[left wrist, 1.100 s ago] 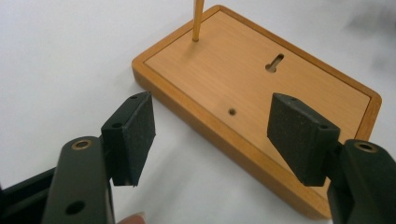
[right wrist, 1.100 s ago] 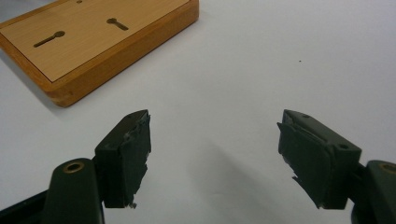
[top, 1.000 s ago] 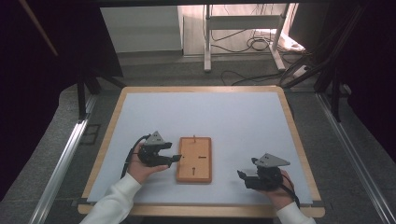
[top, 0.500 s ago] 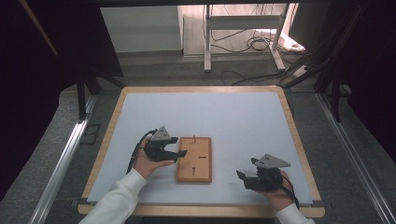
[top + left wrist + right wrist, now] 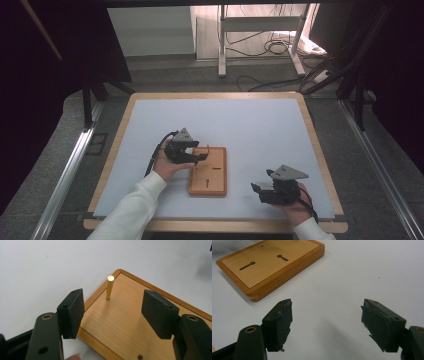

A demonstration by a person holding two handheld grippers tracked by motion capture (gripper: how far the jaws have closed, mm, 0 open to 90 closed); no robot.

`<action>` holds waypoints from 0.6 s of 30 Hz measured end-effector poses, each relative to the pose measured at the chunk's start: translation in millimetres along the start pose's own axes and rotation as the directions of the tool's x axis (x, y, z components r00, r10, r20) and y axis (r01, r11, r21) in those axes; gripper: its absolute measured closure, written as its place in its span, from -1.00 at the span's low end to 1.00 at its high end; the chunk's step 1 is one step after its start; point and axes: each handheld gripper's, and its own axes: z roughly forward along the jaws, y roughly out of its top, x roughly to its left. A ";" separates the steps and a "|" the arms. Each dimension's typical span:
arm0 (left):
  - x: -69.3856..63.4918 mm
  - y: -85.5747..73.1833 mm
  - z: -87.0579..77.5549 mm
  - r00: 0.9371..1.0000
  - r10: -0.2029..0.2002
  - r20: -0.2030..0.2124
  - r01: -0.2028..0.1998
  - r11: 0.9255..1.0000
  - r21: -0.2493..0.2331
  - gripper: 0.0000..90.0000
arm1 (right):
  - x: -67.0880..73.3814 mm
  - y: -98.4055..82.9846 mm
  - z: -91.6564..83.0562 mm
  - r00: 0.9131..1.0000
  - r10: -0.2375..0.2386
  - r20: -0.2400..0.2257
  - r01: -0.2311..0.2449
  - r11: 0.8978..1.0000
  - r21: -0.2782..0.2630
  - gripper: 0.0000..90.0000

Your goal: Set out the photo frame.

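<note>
Wooden board (image 5: 130, 322) cut off at frame edge – brass peg (image 5: 109, 287) beyond left gripper (image 5: 115, 312), jaws apart, empty; right gripper (image 5: 325, 325) likewise released.

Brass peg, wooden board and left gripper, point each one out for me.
brass peg (image 5: 109, 288), left gripper view, middle of its upright shaft.
wooden board (image 5: 216, 181), high view, bare top face near the slots.
left gripper (image 5: 111, 312), left gripper view, midway between its open fingertips.
</note>
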 end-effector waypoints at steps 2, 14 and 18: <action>0.7 0.8 2.3 1.000 0.005 0.003 -0.005 1.000 0.002 -0.19 | -0.2 -0.1 -0.1 1.000 0.000 0.000 0.000 1.000 -0.001 -0.44; 9.6 12.4 23.7 0.998 0.050 0.043 -0.051 0.999 0.021 0.14 | 1.0 1.1 3.7 1.000 -0.007 -0.008 0.007 1.000 0.006 -0.44; 13.1 9.5 27.2 0.997 0.049 0.060 -0.051 0.998 0.032 0.24 | 0.1 1.5 5.8 1.000 0.004 -0.008 -0.004 1.000 0.007 -0.44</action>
